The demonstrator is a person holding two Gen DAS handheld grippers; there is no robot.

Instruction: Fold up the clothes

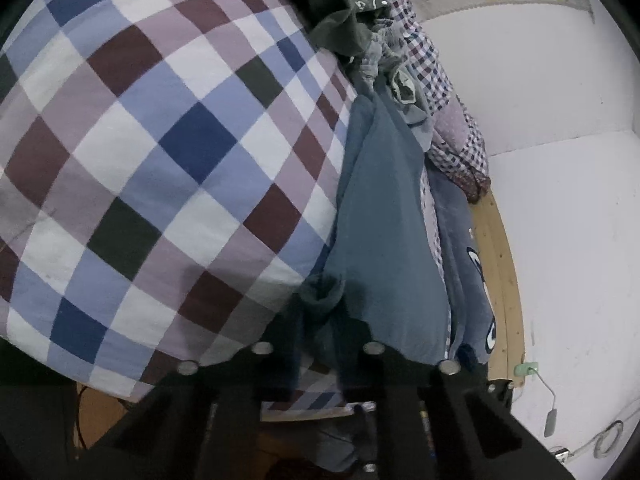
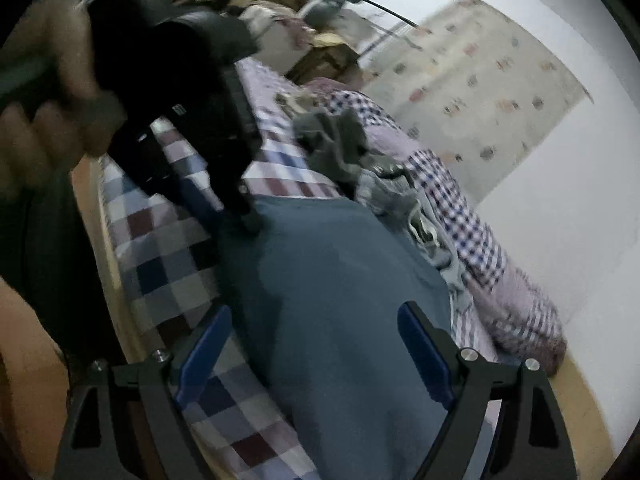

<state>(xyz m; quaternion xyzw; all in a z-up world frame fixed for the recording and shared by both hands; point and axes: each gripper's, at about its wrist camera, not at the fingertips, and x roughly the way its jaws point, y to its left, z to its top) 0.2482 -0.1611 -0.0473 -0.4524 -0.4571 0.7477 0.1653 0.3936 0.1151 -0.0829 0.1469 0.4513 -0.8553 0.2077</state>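
A teal-blue garment [image 2: 340, 280] lies spread on a bed with a checkered sheet [image 2: 168, 248]. My left gripper [image 2: 248, 216] is shut on the garment's far edge; in the left wrist view the bunched teal cloth [image 1: 320, 292] sits between its fingers [image 1: 318, 344]. My right gripper [image 2: 316, 348] is open and empty, its blue-padded fingers [image 2: 204, 352] hovering above the garment's near part. The garment also shows in the left wrist view [image 1: 384, 240].
A heap of other clothes [image 2: 360, 160] lies beyond the garment: a dark green one [image 1: 328, 4], a small-check shirt [image 1: 432, 68] and a grey-blue printed piece [image 1: 468, 280]. The wooden bed edge [image 1: 500, 260] borders a white wall [image 1: 560, 200].
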